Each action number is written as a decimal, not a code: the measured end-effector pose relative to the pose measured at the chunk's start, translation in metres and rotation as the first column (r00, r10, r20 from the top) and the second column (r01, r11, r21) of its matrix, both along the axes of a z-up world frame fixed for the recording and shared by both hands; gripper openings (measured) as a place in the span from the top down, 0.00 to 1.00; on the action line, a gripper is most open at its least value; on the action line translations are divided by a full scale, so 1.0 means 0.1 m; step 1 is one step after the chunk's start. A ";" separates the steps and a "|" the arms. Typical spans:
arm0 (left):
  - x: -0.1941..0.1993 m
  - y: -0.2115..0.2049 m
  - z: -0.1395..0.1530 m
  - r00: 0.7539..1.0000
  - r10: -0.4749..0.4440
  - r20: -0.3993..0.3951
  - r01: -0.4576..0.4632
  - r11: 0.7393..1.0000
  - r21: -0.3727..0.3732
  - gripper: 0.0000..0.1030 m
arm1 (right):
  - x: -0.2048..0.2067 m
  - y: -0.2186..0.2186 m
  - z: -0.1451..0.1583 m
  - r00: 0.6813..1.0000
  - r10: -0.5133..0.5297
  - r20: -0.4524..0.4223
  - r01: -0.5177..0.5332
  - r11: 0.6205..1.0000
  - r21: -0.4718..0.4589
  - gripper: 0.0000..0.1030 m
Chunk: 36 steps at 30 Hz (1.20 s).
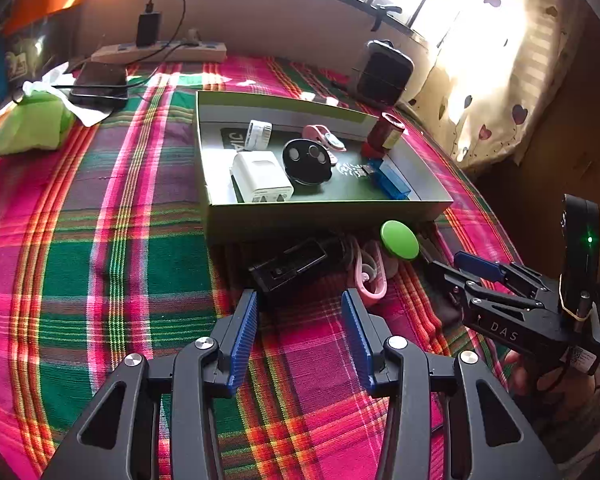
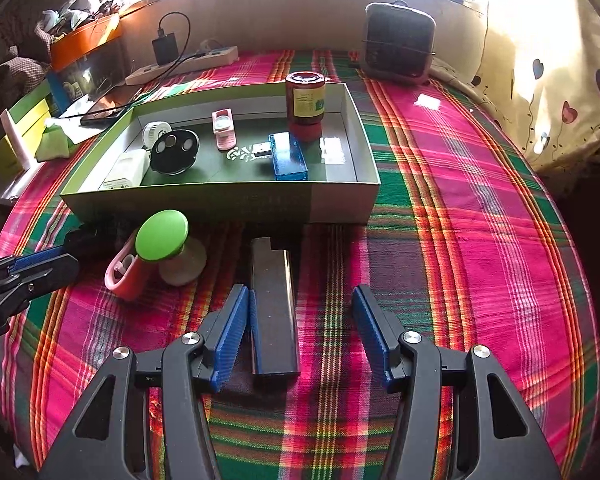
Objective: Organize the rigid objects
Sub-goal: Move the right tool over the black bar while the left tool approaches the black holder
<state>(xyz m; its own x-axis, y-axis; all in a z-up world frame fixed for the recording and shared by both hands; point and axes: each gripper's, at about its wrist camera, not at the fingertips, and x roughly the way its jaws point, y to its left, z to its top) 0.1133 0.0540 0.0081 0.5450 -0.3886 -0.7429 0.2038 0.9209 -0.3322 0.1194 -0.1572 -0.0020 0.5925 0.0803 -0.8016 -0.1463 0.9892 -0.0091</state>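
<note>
The right gripper (image 2: 298, 330) is held with its jaws spread and nothing clasped; the long black glossy bar (image 2: 274, 316) lies on the plaid cloth (image 2: 480, 220) just before the near wall of the open box (image 2: 220, 202), with one blue pad beside its left flank and the other pad well apart. The left gripper (image 1: 300, 334) is likewise unclenched and empty, aimed at the black adapter (image 1: 296, 266) lying against the same near wall, beside a pink clip (image 1: 370, 276) and a green-topped knob (image 1: 400, 240). For a sound pick, the right jaws should probably be shifted until the bar is centred between the pads, then lowered and closed across its narrow width; a skewed grip on so glossy a body is likely to slip. Inside the box a red jar (image 2: 306, 106), a blue case (image 2: 288, 156) and a white charger (image 2: 128, 170) are already placed. "DAS" is printed on the right gripper's body, seen from the left wrist; the jar's label cannot be read.
</note>
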 end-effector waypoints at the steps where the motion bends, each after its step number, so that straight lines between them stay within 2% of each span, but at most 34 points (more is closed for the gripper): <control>1: -0.01 -0.02 0.00 1.000 -0.002 -0.003 0.002 1.000 0.000 0.60 | 0.00 -0.01 0.00 1.000 -0.001 0.000 0.001 1.000 0.001 0.47; 10: -0.15 -0.15 0.00 0.999 -0.035 -0.006 0.035 0.999 0.019 0.60 | -0.02 -0.08 0.00 1.000 0.018 0.019 -0.017 1.000 -0.007 0.47; 20: -0.05 -0.04 0.12 0.999 0.024 0.044 -0.028 0.995 0.092 0.60 | -0.02 -0.07 -0.01 0.998 0.052 0.031 -0.052 0.999 -0.004 0.47; 27: 0.10 -0.11 0.13 0.998 -0.007 0.058 -0.001 0.990 0.141 0.58 | -0.02 -0.02 -0.01 0.995 0.094 0.036 -0.094 0.996 -0.002 0.55; 36: 0.25 -0.22 0.01 0.999 -0.040 0.020 0.035 0.984 0.174 0.56 | -0.01 0.01 0.00 0.991 0.128 0.038 -0.128 0.992 0.009 0.64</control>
<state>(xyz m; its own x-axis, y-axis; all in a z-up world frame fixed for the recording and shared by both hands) 0.1383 0.0320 0.0087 0.5504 -0.2756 -0.7881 0.2452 0.9557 -0.1630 0.1182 -0.1564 -0.0023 0.6059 0.1668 -0.7778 -0.2717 0.9624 -0.0053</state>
